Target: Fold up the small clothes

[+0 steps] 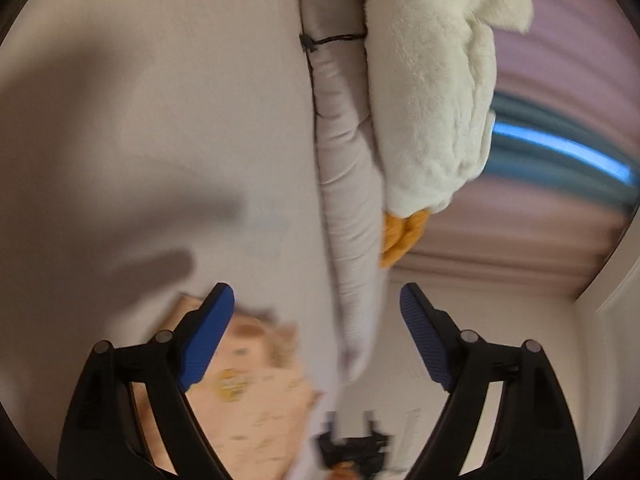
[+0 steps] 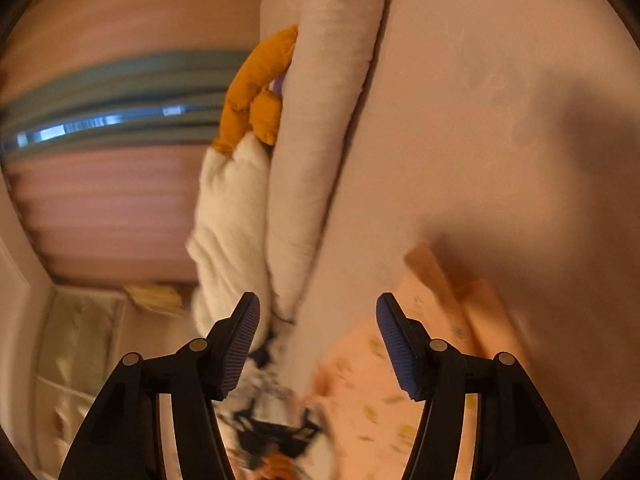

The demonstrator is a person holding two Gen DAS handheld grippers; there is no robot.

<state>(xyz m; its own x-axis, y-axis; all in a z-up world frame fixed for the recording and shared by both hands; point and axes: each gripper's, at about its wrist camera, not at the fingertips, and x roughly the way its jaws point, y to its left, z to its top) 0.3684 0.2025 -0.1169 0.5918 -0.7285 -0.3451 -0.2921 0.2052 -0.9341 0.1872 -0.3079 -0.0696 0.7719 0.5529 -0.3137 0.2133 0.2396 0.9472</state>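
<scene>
Peach-coloured cloth (image 1: 256, 392) with a small yellow print, a little garment, lies on the pale bed sheet (image 1: 140, 120), low in the left wrist view and partly behind the left-hand finger of the left tool (image 1: 317, 302). Both blue pads of that tool stand wide apart with nothing between them. Its view is blurred, so the garment's folds cannot be made out.

From the right wrist, the same peach garment (image 2: 360, 396) shows low and right of centre, between and behind the spread fingers of the right tool (image 2: 318, 312), which also holds nothing. Whether either tool touches the cloth cannot be told.

A long padded roll (image 1: 344, 200) in pale grey runs along the edge of the bed, and a white plush toy (image 1: 432, 92) with orange feet (image 1: 400, 236) lies against it on the far side. Something black and white (image 2: 272, 432), too blurred to name, sits at the bottom edge by the roll's end. Pink curtains (image 1: 540, 220) hang beyond.
</scene>
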